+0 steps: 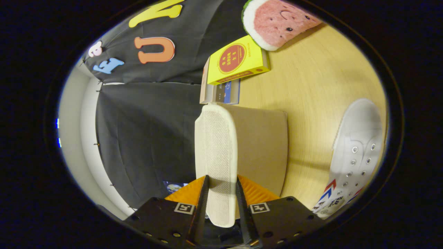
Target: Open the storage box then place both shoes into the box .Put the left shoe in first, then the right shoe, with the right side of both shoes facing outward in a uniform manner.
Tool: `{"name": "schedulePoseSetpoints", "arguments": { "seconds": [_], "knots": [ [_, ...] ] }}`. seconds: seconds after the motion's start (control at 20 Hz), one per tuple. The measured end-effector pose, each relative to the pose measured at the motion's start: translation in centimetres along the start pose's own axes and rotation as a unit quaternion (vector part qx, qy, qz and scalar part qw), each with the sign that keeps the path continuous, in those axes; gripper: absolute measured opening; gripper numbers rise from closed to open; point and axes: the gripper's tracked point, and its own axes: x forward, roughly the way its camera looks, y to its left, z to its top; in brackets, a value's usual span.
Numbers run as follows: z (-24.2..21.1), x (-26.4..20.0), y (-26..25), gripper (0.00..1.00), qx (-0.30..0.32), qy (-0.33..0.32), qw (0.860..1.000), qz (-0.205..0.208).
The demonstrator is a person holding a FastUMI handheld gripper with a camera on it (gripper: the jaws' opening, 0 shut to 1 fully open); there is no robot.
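Tool: the tool (221, 197) has its two fingers (202, 199) pinching the cream mesh edge of a flat panel, one finger pressed against each face of that edge.
Held thing: the storage box lid (238, 152), a thin flat panel with a cream woven mesh rim and a plain tan cardboard-like face; it runs straight ahead from between the fingers and is seen nearly edge-on, with its tan face turned toward the worktop side.
Lid look: rounded corners, fine grid texture on the pale rim, no print on the tan face.
Shoe: one white canvas shoe (356, 155) lies on the wooden worktop (311, 79), well to the side of the lid and apart from it; it has two rows of metal eyelets, no laces that I can make out, and red and blue chevron marks with small printed patches near its nearer end.
Shoe count: one in sight.
Whether left or right shoe: cannot tell.
Books: a yellow book (238, 60) with a red round emblem sits on top of a lower book (221, 92), two stacked, just beyond the far end of the lid.
Plush: one watermelon-slice plush toy (277, 22), pink face with green and white rind, lying beyond the books, touching the yellow one's far corner.
Backdrop: black cloth wall (148, 135) beside the lid, opposite the worktop.
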Motion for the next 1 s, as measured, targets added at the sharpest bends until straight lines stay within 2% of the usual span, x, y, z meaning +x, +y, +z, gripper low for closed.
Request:
{"name": "schedulePoseSetpoints", "arguments": {
  "seconds": [0.05, 0.1, 0.15, 0.2, 0.25, 0.3, 0.5, 0.7, 1.0],
  "knots": [
    [-0.1, 0.0, 0.1, 0.30, 0.007, 0.001, 1.000, -0.001],
    [-0.5, -0.1, -0.1, 0.28, 0.004, 0.003, 1.000, -0.009],
    [-0.7, -1.4, 0.2, 0.28, 0.005, 0.001, 1.000, 0.000],
    [0.1, -0.8, 0.8, 0.15, 0.008, -0.007, 1.000, -0.002],
    [0.3, -1.4, 1.5, 0.15, 0.020, -0.012, 1.000, -0.001],
    [0.2, -1.0, 2.0, 0.01, 0.020, -0.016, 1.000, -0.009],
    [-0.9, -1.4, 6.3, 0.01, 0.000, -0.015, 1.000, -0.014],
    [-1.6, -0.8, 12.7, 0.01, -0.022, -0.011, 1.000, 0.017],
    [-2.8, 3.0, 19.6, 0.01, -0.087, -0.008, 0.996, 0.001]
  ]
}}
